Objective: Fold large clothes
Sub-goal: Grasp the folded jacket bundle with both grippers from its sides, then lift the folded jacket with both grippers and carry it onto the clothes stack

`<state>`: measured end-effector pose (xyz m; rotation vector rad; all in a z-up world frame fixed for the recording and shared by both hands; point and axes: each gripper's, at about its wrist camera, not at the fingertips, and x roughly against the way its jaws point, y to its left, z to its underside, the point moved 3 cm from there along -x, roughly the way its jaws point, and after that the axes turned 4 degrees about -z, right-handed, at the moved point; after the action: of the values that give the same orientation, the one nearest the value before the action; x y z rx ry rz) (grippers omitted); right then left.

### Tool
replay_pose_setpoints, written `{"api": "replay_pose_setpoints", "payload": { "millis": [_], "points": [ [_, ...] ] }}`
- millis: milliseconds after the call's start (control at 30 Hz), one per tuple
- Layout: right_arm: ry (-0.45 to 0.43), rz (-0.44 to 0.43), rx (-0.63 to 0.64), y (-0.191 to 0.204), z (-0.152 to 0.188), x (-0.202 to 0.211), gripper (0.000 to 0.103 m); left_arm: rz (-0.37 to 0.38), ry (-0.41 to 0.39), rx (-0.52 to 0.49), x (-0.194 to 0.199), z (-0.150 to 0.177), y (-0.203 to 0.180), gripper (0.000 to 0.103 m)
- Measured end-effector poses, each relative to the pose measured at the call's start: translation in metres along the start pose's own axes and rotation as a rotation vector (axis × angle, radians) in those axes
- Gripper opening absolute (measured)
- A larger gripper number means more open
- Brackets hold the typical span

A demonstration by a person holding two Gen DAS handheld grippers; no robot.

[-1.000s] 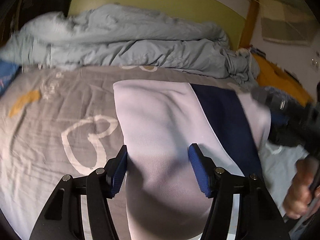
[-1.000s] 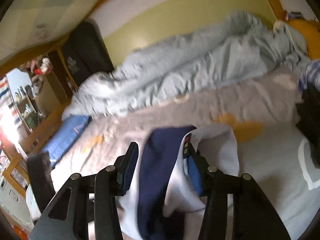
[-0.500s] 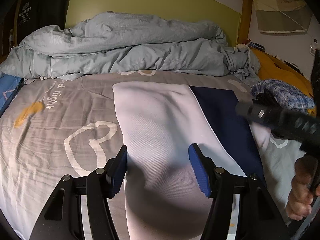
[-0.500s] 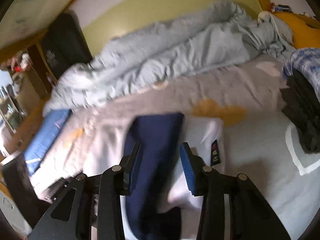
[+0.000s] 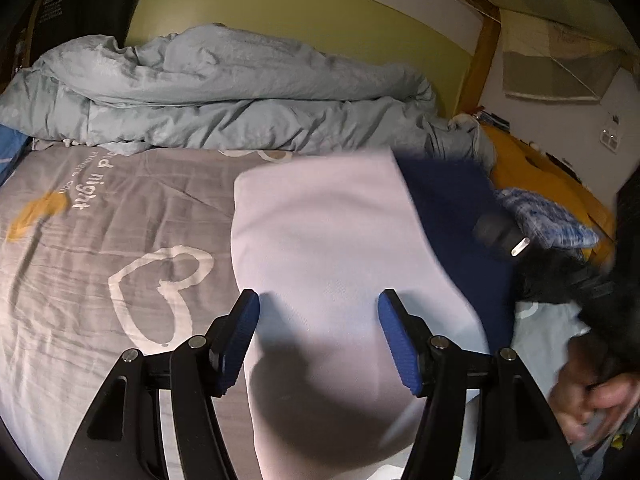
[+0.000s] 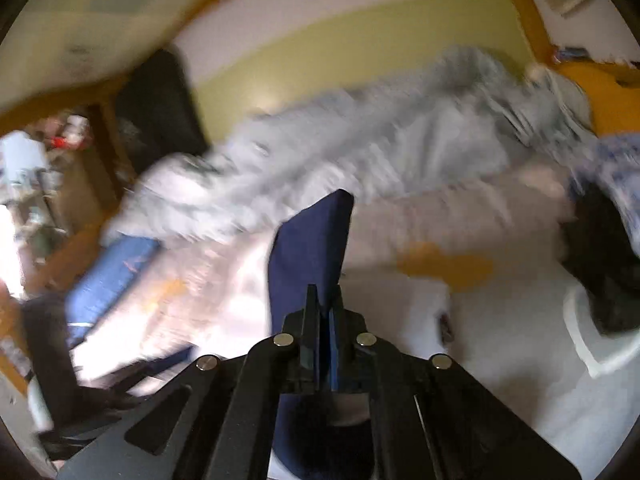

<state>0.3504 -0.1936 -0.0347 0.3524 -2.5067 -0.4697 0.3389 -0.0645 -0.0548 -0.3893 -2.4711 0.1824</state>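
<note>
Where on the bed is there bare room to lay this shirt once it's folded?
Bare gray bedsheet lies left of the white and navy garment, between it and the bed's edge, in front of the crumpled gray-blue duvet. The right side is crowded: the blue plaid cloth piled on dark clothes.

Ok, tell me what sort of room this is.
Most likely a bedroom: the white and navy garment lies on a bed with a grey heart-print sheet, a rumpled pale blue duvet is piled along the green wall, and more clothes are heaped nearby.
</note>
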Motion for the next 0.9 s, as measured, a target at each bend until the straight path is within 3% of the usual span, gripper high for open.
{"api": "replay_pose_setpoints", "payload": {
  "millis": [100,333,367,400,433,467,500,633,700,833,900],
  "points": [
    [0.167,0.003,-0.157,-0.034,0.024,-0.042,0.002,-0.026,0.039,0.01,-0.01,0.003,0.004,0.066],
    [0.156,0.026,-0.075,-0.029,0.025,-0.036,0.006,-0.058,0.098,0.047,-0.027,0.009,0.013,0.074],
    [0.147,0.02,-0.059,-0.025,0.024,-0.031,0.017,-0.057,0.104,0.049,-0.029,0.009,0.013,0.074],
    [0.137,0.035,-0.038,-0.023,0.023,-0.026,0.041,-0.051,0.106,0.049,-0.03,0.01,0.013,0.073],
    [0.126,0.051,-0.017,-0.021,0.023,-0.022,0.055,-0.047,0.105,0.047,-0.03,0.01,0.012,0.073],
    [0.116,0.058,-0.009,-0.022,0.022,-0.02,0.081,-0.045,0.104,0.044,-0.029,0.01,0.012,0.073],
    [0.115,0.058,-0.019,-0.025,0.022,-0.017,0.088,-0.043,0.102,0.038,-0.029,0.01,0.01,0.073],
    [0.218,-0.019,-0.158,-0.049,0.031,-0.035,0.09,-0.045,0.1,0.03,-0.028,0.011,0.008,0.073],
    [0.267,-0.071,-0.259,-0.062,0.04,-0.047,0.098,-0.04,0.102,0.041,-0.029,0.012,0.008,0.073],
    [0.318,-0.225,-0.393,-0.076,0.05,-0.061,0.097,-0.028,0.107,0.071,-0.028,0.011,0.012,0.073],
    [0.32,-0.251,-0.399,-0.074,0.051,-0.062,0.09,-0.031,0.105,0.069,-0.027,0.011,0.013,0.073]
  ]
}}
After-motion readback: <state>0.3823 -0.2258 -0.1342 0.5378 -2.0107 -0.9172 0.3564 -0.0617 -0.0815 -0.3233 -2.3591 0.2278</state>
